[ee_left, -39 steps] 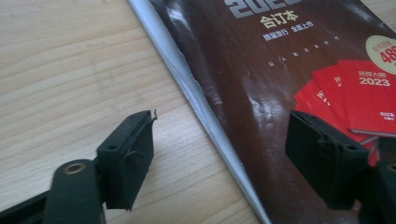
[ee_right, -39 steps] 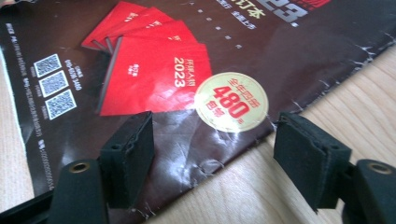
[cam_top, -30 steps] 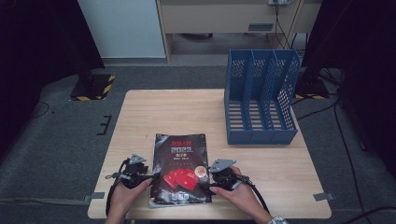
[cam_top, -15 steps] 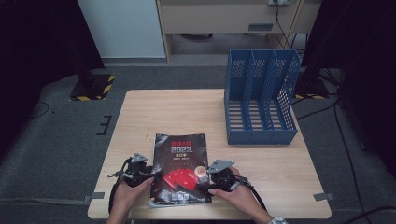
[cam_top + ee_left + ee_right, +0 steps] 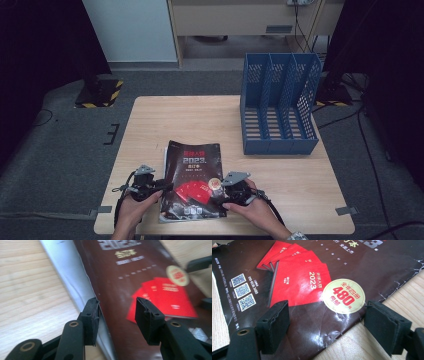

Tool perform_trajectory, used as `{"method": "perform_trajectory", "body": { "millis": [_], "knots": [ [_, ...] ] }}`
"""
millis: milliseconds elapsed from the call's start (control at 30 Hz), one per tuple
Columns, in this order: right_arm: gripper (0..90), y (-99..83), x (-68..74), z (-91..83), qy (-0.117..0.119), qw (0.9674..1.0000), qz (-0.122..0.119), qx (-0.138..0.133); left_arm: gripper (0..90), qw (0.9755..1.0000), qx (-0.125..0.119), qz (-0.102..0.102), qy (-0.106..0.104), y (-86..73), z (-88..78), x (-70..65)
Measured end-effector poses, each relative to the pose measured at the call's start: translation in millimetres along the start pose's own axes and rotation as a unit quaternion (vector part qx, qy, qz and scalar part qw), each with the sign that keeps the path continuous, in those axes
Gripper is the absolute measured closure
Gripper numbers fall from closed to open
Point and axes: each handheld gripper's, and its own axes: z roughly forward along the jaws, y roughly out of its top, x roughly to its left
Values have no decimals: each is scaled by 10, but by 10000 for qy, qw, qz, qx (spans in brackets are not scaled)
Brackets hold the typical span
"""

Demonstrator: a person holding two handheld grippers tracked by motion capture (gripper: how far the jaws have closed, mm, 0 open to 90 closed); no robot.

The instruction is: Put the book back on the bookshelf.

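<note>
The book (image 5: 192, 182) lies flat on the desk (image 5: 200, 120), cover up, near my edge of it and slightly left of the middle. Its dark cover carries a fan of red booklets and a round pale sticker (image 5: 343, 299); a strip of white pages (image 5: 72, 277) shows along its left side, and the right edge looks scuffed and creased.

My left tool (image 5: 161, 186) sits at the book's left edge, low down. In the left gripper view its jaws stand apart, one over the white page strip and the other over the dark cover, straddling the edge without pinching anything. My right tool (image 5: 231, 187) is at the right edge, beside the sticker. In the right gripper view its jaws gape wide, one over the cover and one over bare wood, with the book's edge between them; it holds nothing either.

The blue file rack (image 5: 279, 105) stands upright at the far right of the desk, well apart from the book, its three slots looking empty.

As I judge it, the work is barely begun: both tools are lined up on the book, but no grip is made. Closing, lifting and presumably carrying it to the rack all remain.
</note>
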Motion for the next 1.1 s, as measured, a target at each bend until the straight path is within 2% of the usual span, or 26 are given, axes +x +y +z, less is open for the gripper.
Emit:
{"method": "perform_trajectory", "body": {
  "millis": [100,133,233,267,500,633,733,767,800,833,867,1033,1100],
  "knots": [
    [208,0,-1,-1,6,10000,-7,3,541,9999,95,57,-57,-6,1,-35],
    [208,-1,-2,-1,8,10000,-11,4,541,9996,241,153,-91,-21,18,-72],
    [208,0,-2,-2,12,10000,-11,7,541,9990,364,232,-69,-32,34,-95],
    [208,-1,-1,-1,9,10000,-9,2,543,9991,330,221,-139,-27,31,-103],
    [208,-1,-2,-1,11,10000,-8,2,520,9990,197,373,-169,48,146,-141],
    [208,-1,-3,-1,12,10000,-8,2,512,9987,225,407,-195,79,204,-145],
    [208,-1,-3,-2,12,10000,-9,4,511,9985,214,347,-352,88,221,-133],
    [208,-1,-2,-1,10,10000,-12,3,515,9980,162,289,-544,88,210,-132],
    [208,-1,-2,-1,11,10000,-11,3,521,9976,99,248,-636,87,181,-141],
    [208,-1,-2,-1,11,10000,-11,3,525,9976,99,248,-636,87,181,-141],
    [208,-1,-3,-1,13,10000,-11,4,524,9978,183,423,-469,82,187,-178],
    [208,-1,-2,-1,11,10000,-11,5,500,9980,226,475,-341,108,259,-208],
    [208,-1,-2,-1,9,10000,-15,5,460,9982,212,465,-316,120,294,-217]
  ]
}}
